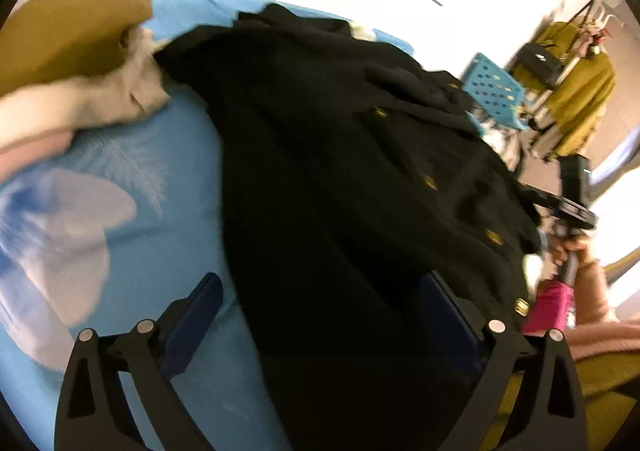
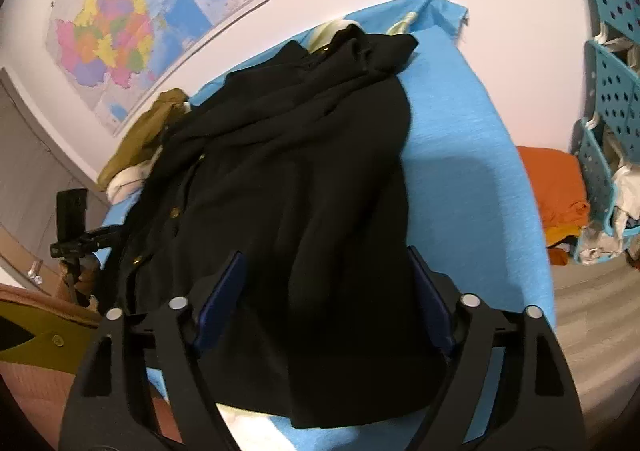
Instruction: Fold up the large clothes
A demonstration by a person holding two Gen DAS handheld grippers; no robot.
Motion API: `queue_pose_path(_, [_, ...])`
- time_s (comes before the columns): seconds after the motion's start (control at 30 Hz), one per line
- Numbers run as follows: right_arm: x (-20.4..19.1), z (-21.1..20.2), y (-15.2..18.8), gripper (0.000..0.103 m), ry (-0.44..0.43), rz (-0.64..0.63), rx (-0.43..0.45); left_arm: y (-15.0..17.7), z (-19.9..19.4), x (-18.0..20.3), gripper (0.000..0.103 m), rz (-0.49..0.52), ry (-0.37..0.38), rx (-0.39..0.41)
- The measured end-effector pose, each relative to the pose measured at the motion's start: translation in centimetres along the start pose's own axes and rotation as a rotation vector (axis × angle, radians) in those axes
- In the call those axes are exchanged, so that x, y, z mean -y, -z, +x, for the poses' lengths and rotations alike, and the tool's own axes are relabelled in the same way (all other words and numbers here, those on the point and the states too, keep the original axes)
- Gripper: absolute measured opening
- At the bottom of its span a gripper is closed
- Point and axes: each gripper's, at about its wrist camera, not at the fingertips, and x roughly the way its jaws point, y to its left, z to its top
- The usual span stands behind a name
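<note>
Fuzzy pink sleeve [image 1: 592, 291], black grippers

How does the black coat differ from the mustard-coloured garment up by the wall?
The black coat lies spread along the middle of the blue sheet, while the mustard garment sits bunched in a heap at the sheet's edge near the wall. The black coat shows a row of gold buttons; no buttons show on the mustard garment. The black coat also covers far more of the sheet. Both rest on the same blue sheet.
</note>
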Motion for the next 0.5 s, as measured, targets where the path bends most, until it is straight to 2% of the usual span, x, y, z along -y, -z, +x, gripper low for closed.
queue_pose_path(0.03, [0.4,-0.4,0.1,0.042,-0.051,0.027,0.007,0.2,-0.2,0.1,0.095,-0.003,0.026,-0.012])
queue_pose_path(0.07, [0.9,-1.1,0.3,0.041,-0.106,0.057,0.028,0.7,-0.4,0.3,0.095,-0.009,0.058,-0.027])
queue_pose_path(0.1, [1.2,-1.4,0.4,0.042,-0.116,0.070,0.036,1.0,-0.4,0.6,0.095,-0.012,0.071,-0.035])
queue_pose_path(0.2, [1.3,-1.2,0.7,0.075,-0.029,0.045,0.016,1.7,-0.5,0.8,0.095,-0.024,0.100,-0.048])
queue_pose_path(0.23, [0.9,-1.0,0.8,0.077,-0.029,0.027,0.021,1.7,-0.5,0.8,0.096,-0.032,0.102,-0.042])
queue_pose_path(0.3, [0.0,-0.5,0.9,0.077,-0.011,-0.010,0.019,1.7,-0.2,1.2,0.096,-0.044,0.102,-0.025])
queue_pose_path(0.37, [-0.3,-0.1,1.0,0.072,-0.012,-0.022,0.021,1.6,0.1,1.7,0.096,-0.053,0.096,-0.007])
queue_pose_path(0.4, [-0.3,0.0,1.0,0.061,-0.005,-0.018,0.024,1.4,0.2,1.9,0.092,-0.057,0.078,0.005])
queue_pose_path(0.43, [0.1,0.0,1.0,0.033,-0.019,0.003,0.019,1.4,0.1,2.1,0.069,-0.063,0.037,0.024])
queue_pose_path(0.47, [1.0,-0.1,1.1,0.027,-0.081,0.074,0.012,1.3,0.2,2.3,0.052,-0.069,-0.048,0.042])
queue_pose_path(0.5, [1.4,-0.2,1.3,0.027,-0.101,0.100,0.017,1.1,0.3,2.2,0.027,-0.076,-0.124,0.040])
